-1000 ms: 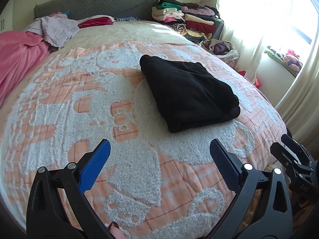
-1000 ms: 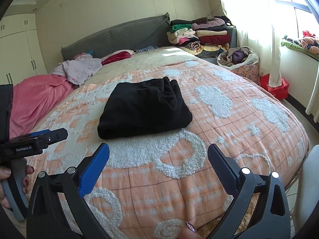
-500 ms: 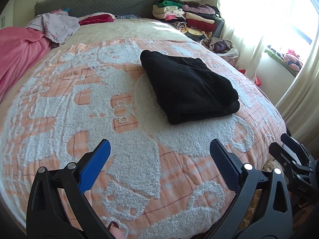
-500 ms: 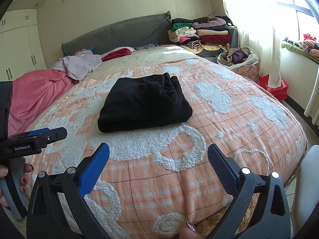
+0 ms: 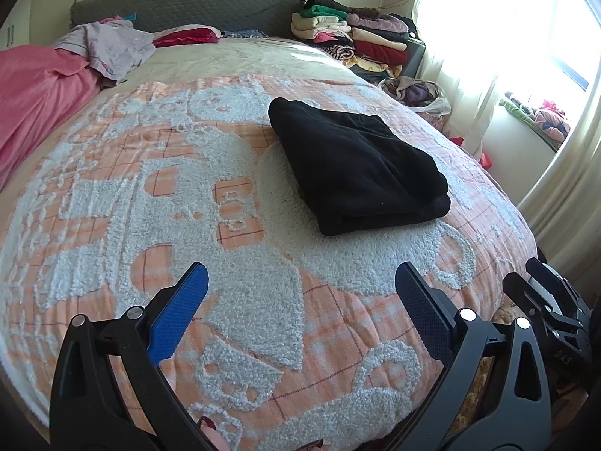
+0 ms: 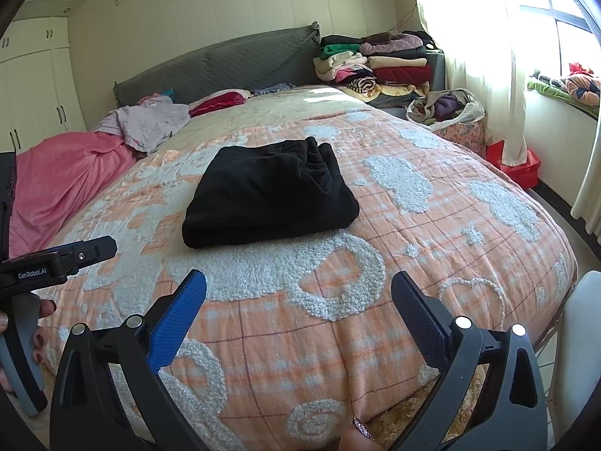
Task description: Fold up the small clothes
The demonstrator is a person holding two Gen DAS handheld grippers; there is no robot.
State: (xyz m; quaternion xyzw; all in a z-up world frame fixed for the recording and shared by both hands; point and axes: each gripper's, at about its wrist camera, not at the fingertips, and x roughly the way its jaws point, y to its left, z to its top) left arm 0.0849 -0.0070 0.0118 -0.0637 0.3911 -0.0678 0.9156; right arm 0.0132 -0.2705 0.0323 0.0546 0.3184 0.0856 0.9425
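Folded black fleece garment (image 5: 357,165) lies flat on the bed's orange-and-white plaid tufted bedspread (image 5: 233,300), roughly mid-bed, w/ its thick folded edge toward the foot end and a bunched, rumpled edge toward the headboard side (image 6: 270,191). Nothing touches it.

Left tool (image 5: 300,293) hangs over the foot part of the bedspread, fingers spread wide, nothing between them; blue pad (image 5: 180,312) on one finger, dark textured pad on the other. It sits near the garment but clear of it. Right tool (image 6: 298,295) is likewise spread wide and empty, above the foot edge of the bed, garment ahead of it & apart. In the right wrist view the left tool's black body shows at the left edge, held by a hand w/ dark red nail polish (image 6: 22,323); in the left wrist view the right tool's black body shows at the lower right.

Further back: pink blanket (image 5: 41,97) along the bed's left side, a crumpled pale lilac garment (image 5: 112,47) on it near the grey quilted headboard (image 5: 195,3). Stack of folded mixed-colour clothes (image 6: 375,64) beside the headboard, an open bag of clothes (image 6: 447,107) next to it, red box (image 6: 514,163) on the floor by the white curtain (image 6: 473,49).
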